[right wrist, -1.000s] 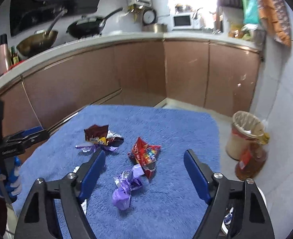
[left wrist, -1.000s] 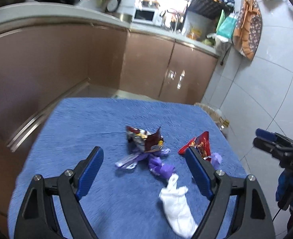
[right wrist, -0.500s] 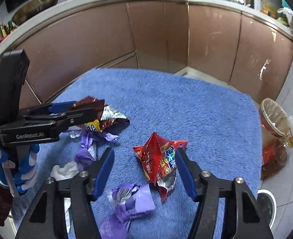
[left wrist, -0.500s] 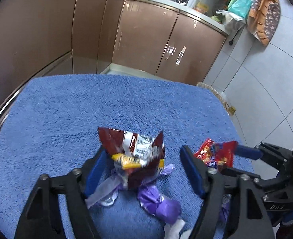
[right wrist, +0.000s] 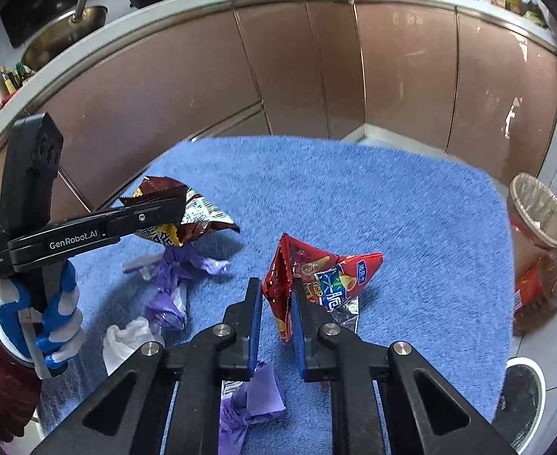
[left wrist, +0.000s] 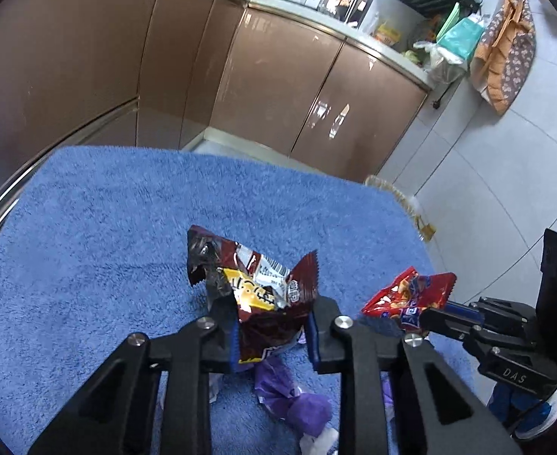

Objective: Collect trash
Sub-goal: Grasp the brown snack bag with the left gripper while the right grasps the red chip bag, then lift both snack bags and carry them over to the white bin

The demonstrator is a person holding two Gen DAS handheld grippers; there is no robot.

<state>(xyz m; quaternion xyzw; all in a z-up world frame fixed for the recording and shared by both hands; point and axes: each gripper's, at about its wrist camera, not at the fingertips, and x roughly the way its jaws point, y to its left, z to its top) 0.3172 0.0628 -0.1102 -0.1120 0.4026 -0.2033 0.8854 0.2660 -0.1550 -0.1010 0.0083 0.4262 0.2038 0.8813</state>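
I've got the blue towel-covered surface [right wrist: 373, 189] under both grippers, with a lined bin [right wrist: 536, 208] on the floor off to the right of my right gripper, past the surface edge. Step in hand: both pickups look made, carry to the bin not yet done.

My left gripper [left wrist: 273, 335] is clamped on the dark brown snack wrapper [left wrist: 263, 284], which sticks up out of the jaws; it looks lifted clear of the surface, though I can't be sure. My right gripper [right wrist: 274, 318] is pinched on the red snack bag [right wrist: 316, 276] by its left edge, the rest of the bag hanging out right of the jaws.

Left behind, just below and left of the right gripper: crumpled purple wrappers [right wrist: 172, 284] and a white tissue wad [right wrist: 127, 337]; another purple scrap [right wrist: 252, 398] lies right under the right gripper's fingers.

Next move, my call: swing both loads right and forward over the bin rim, then release. Grip on the red bag is thin, so it could slip. Then come back for the purple bits and the tissue.
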